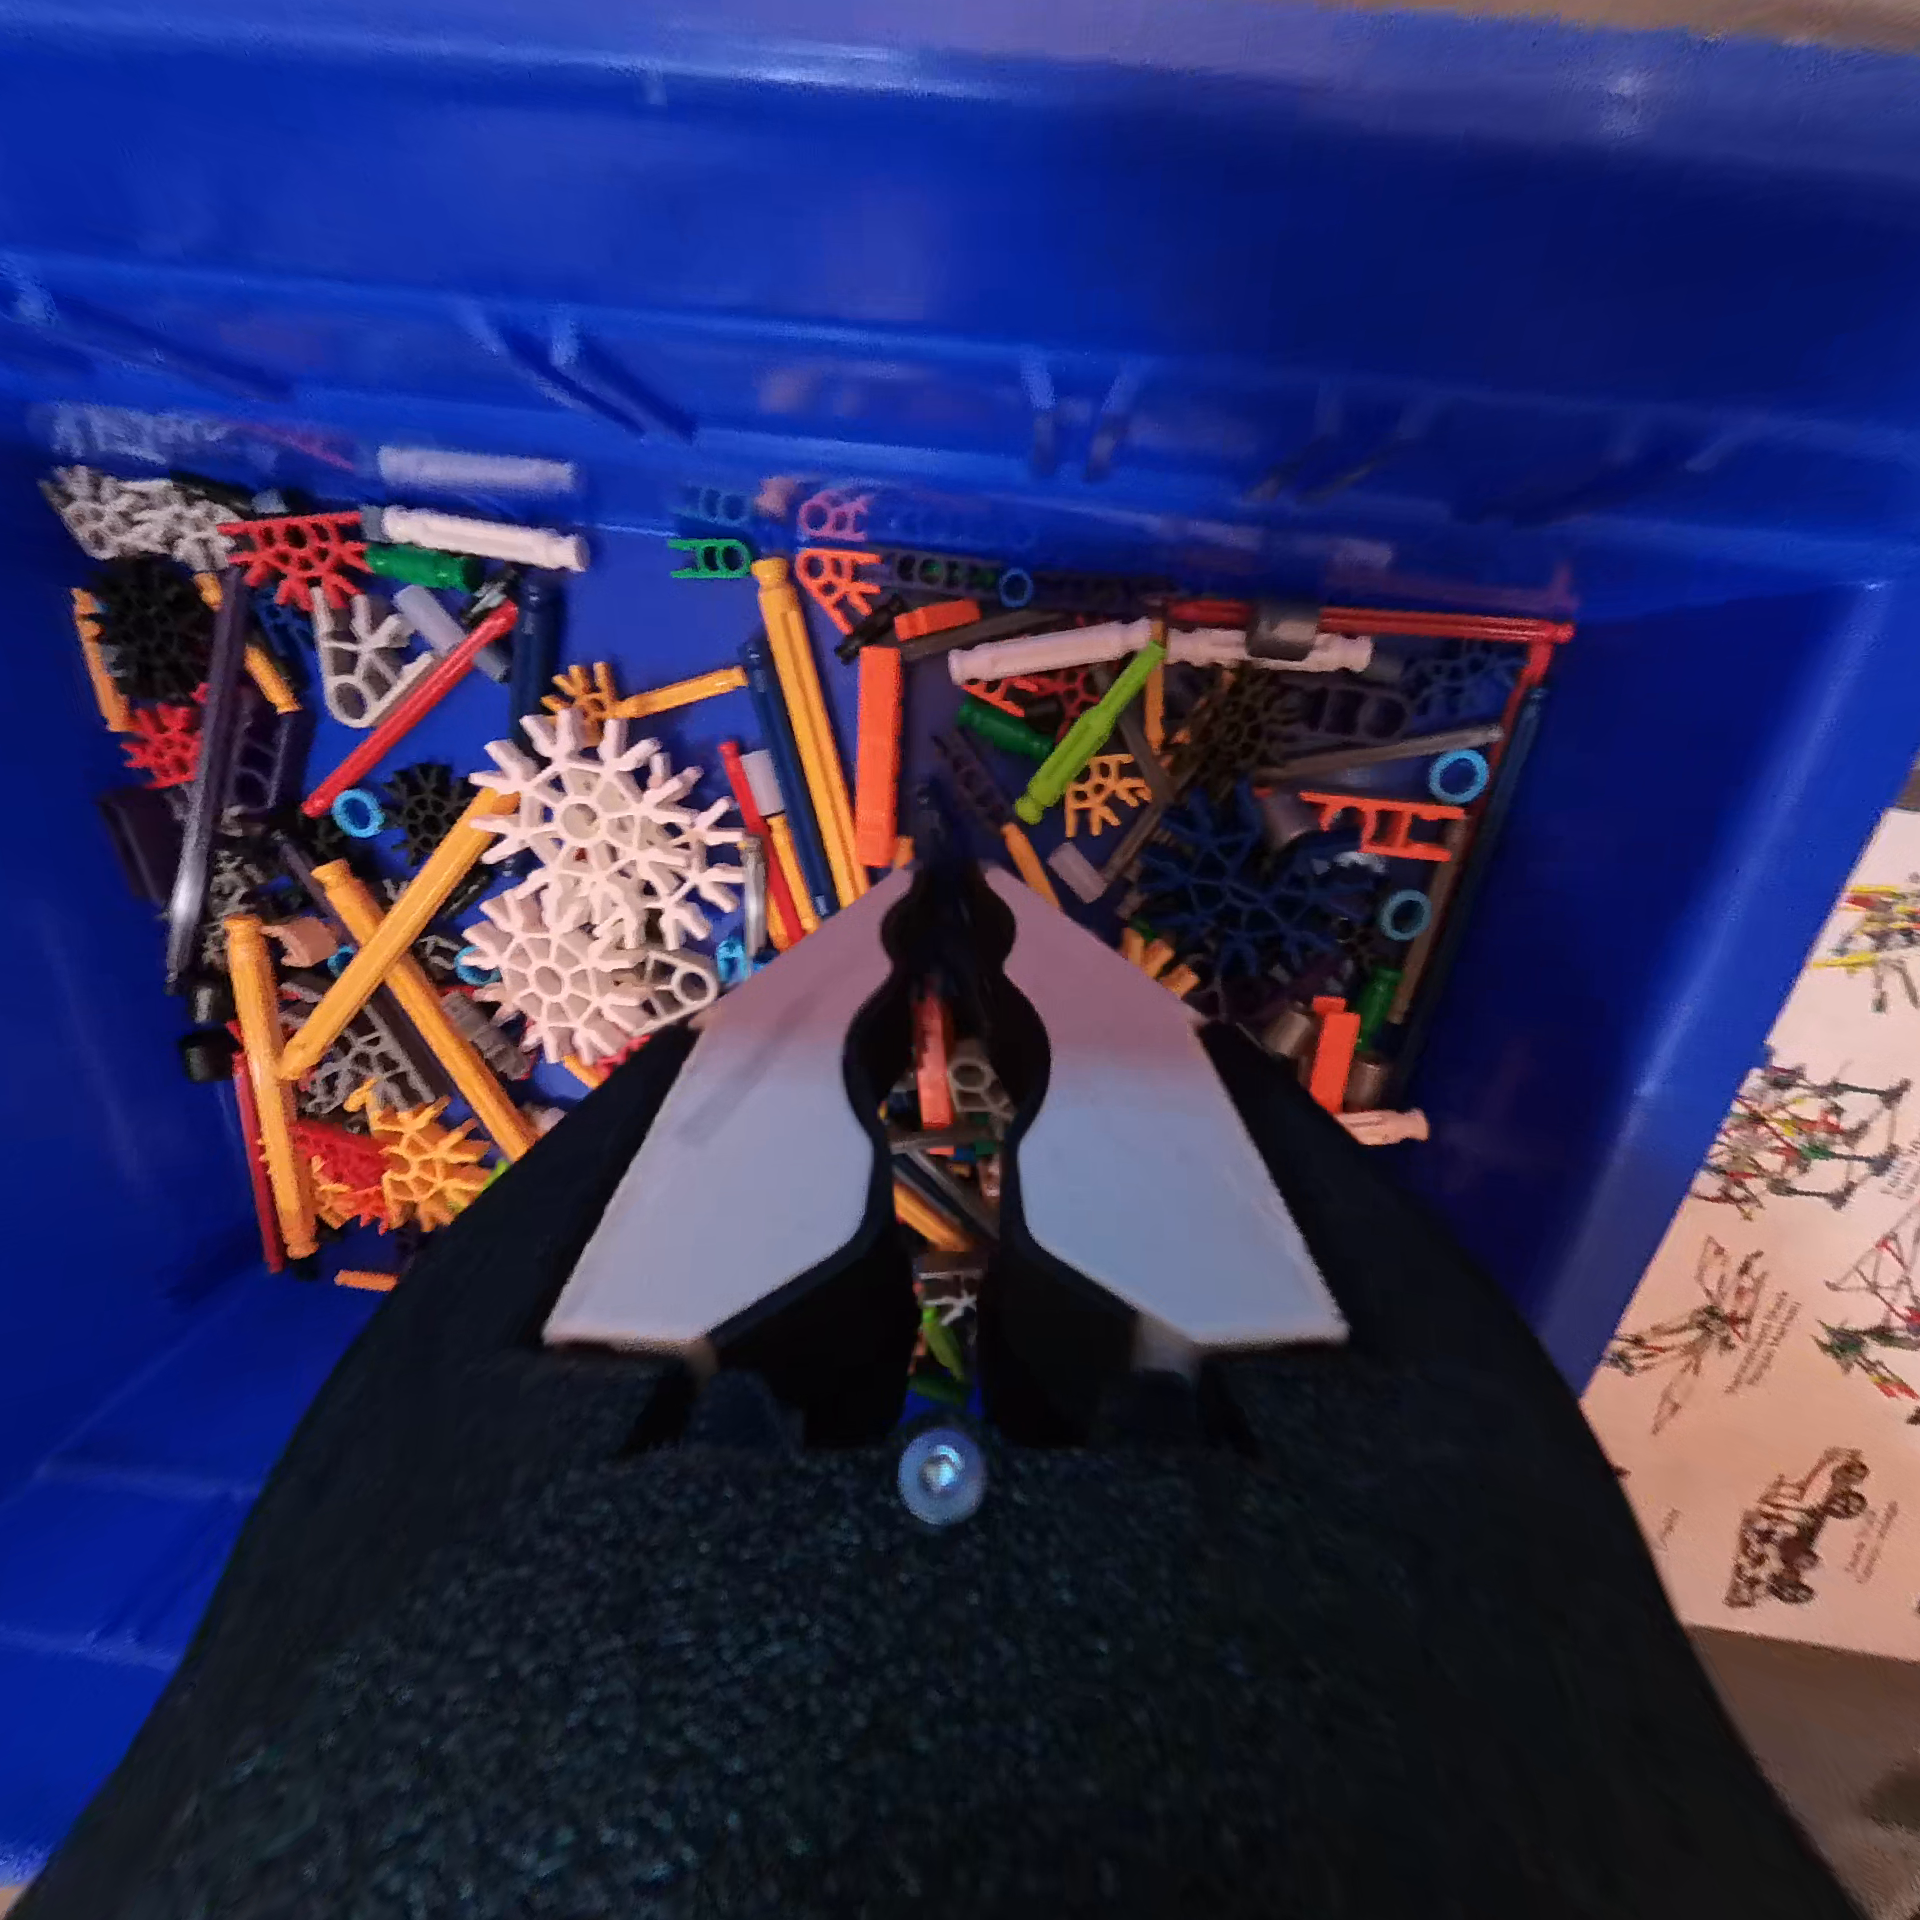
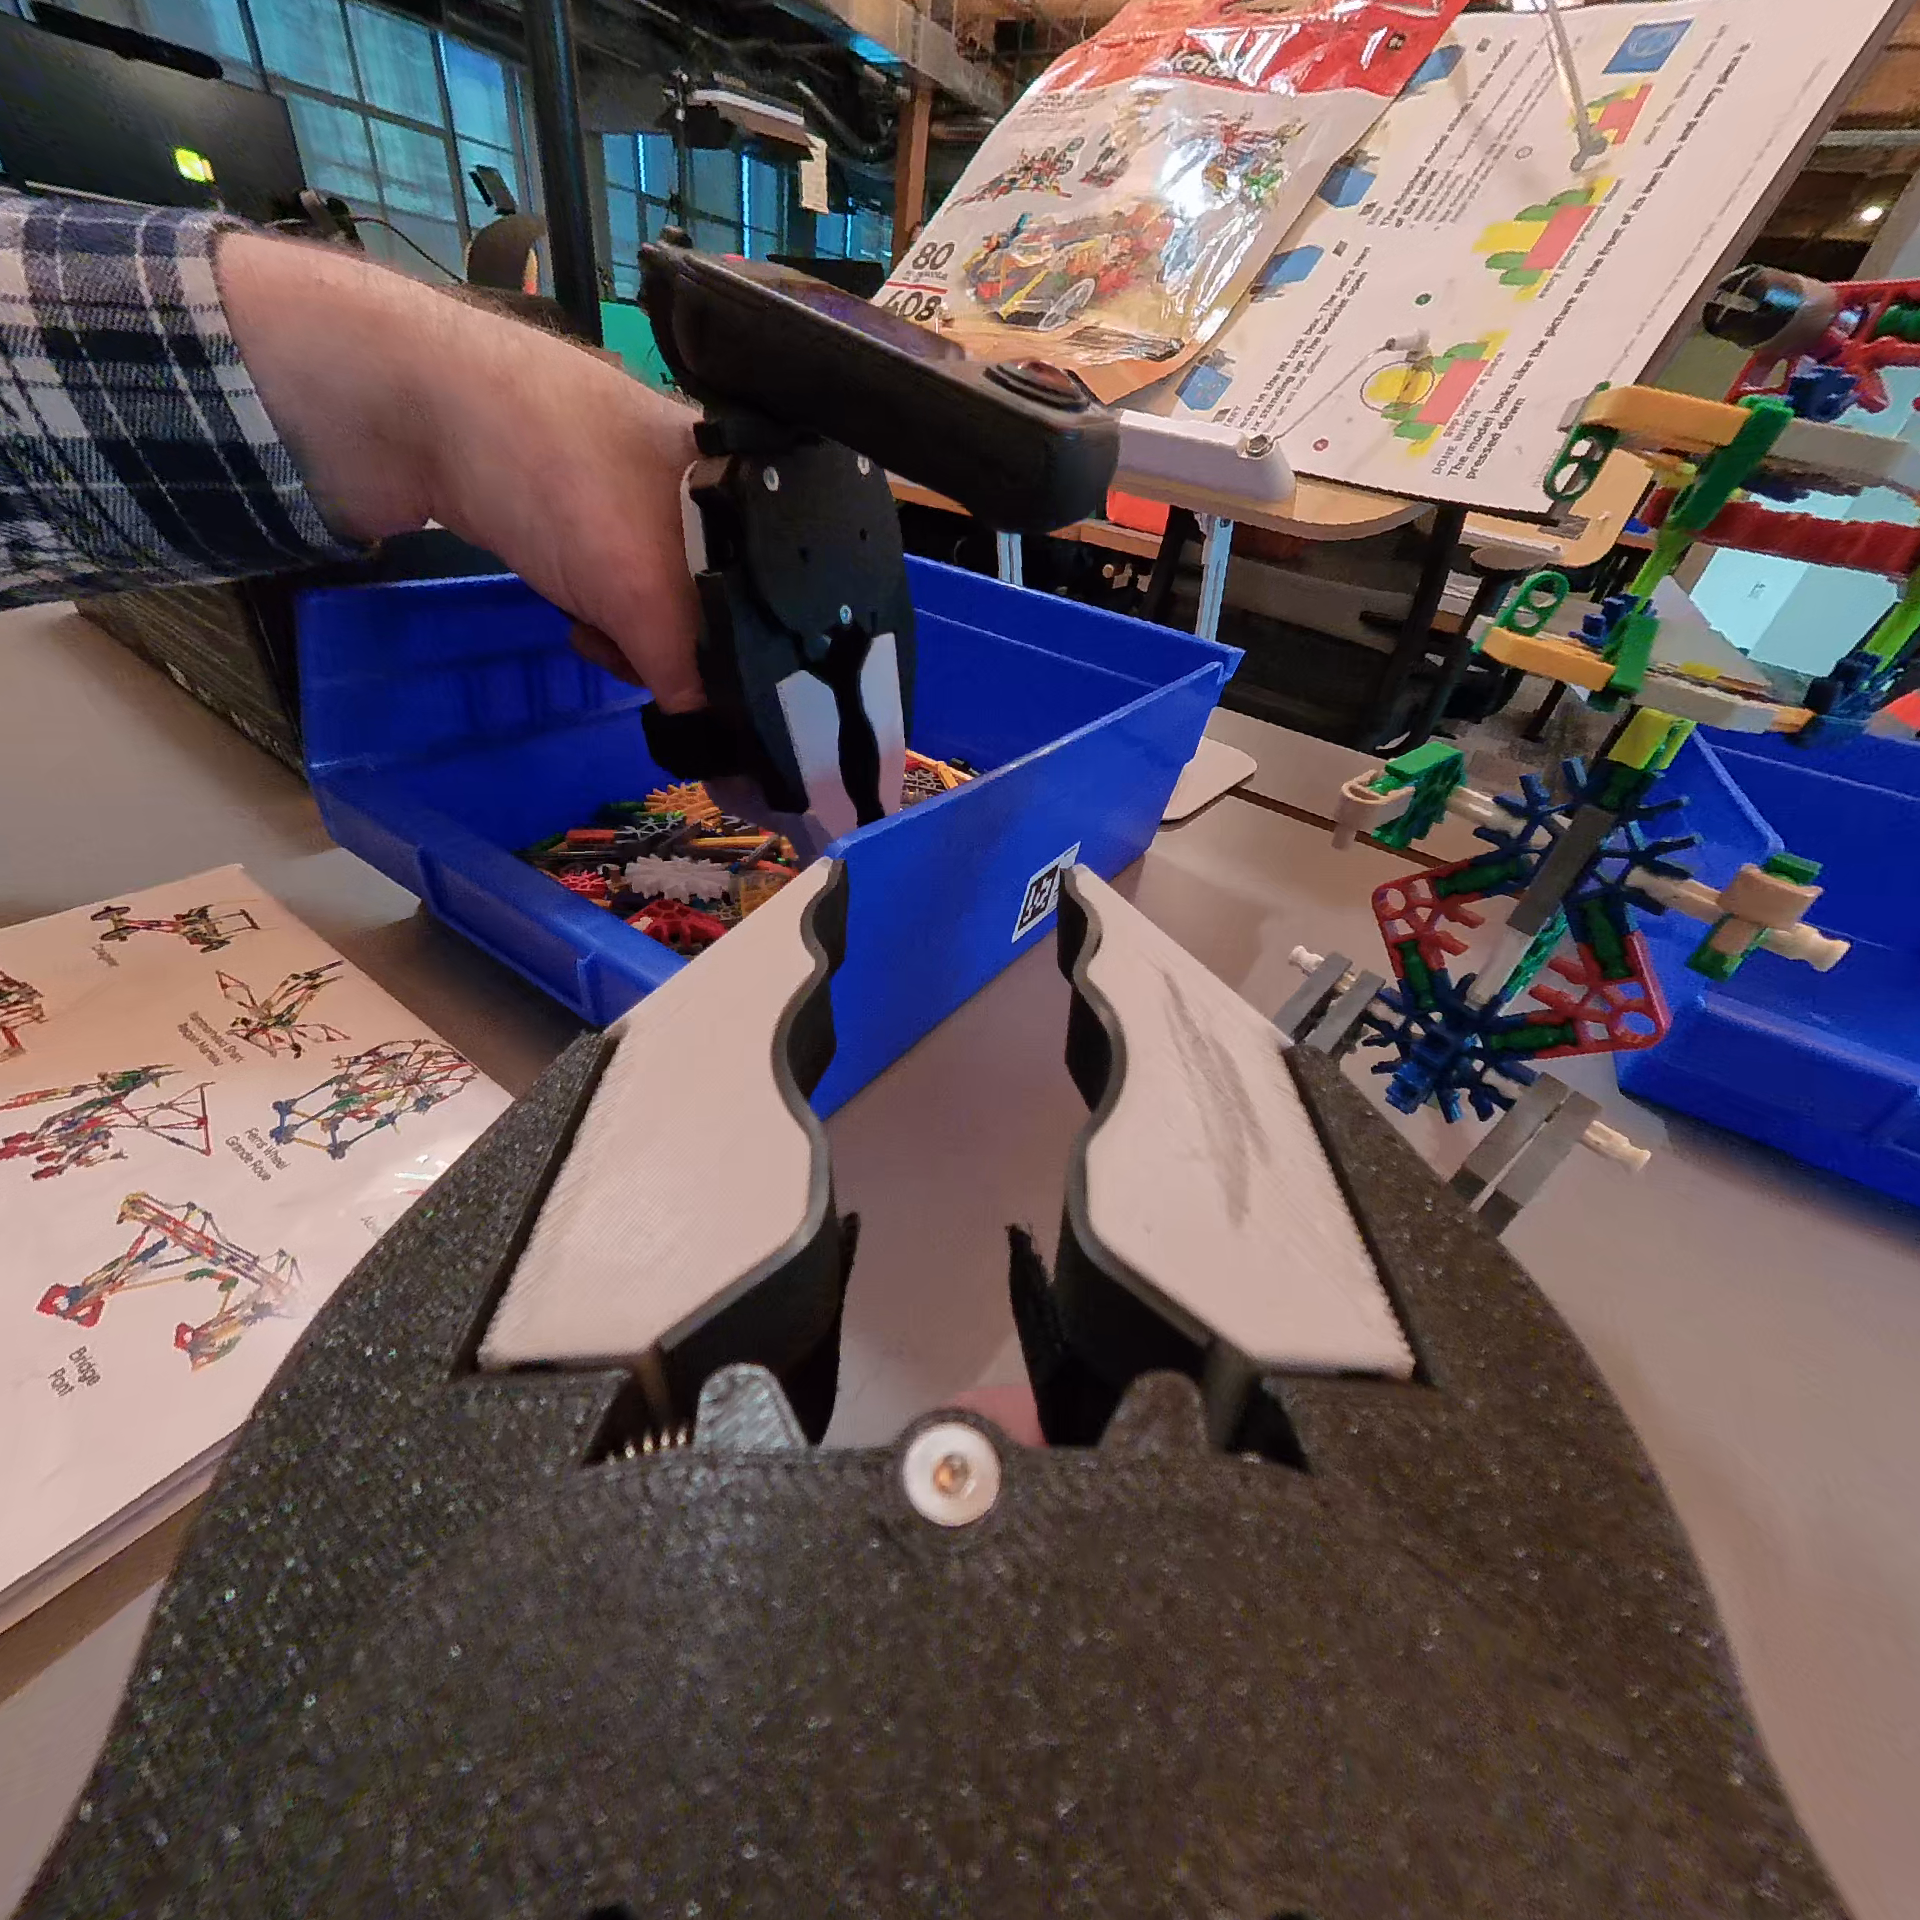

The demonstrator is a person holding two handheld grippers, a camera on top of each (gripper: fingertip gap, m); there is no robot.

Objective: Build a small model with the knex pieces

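Fingers of the right gripper (image 2: 951, 914) are seen nearest in the right wrist view, spread wide with nothing between them, above the pale table (image 2: 1714, 1455). To their left a booklet of model drawings (image 2: 187, 1122) lies flat on the table; the same booklet (image 1: 1787, 1226) is seen at the right edge of the left wrist view, just beside the bin. Just beyond the right gripper's tips stands a blue bin (image 2: 966, 894), its near wall bearing a small square marker. To the right of the gripper a partly built model (image 2: 1538, 935) of blue, red, green and white rods and connectors stands on the table, with a second blue bin (image 2: 1787, 1081) behind it.

Inside the first bin (image 1: 935, 260) a loose heap of construction pieces (image 1: 644, 831) is spread: white snowflake connectors (image 1: 613, 821), yellow rods, orange and red rods, blue and black connectors. The left gripper (image 1: 940, 852) is lowered into this heap, its jaws drawn nearly together at the tips; whether a piece is pinched there cannot be told because of blur. In the right wrist view this left gripper (image 2: 847, 800) is held by a hand (image 2: 520, 499) with a plaid sleeve.

Farther off, a tilted board (image 2: 1538, 239) carrying printed sheets and a clear bag is propped on a stand.
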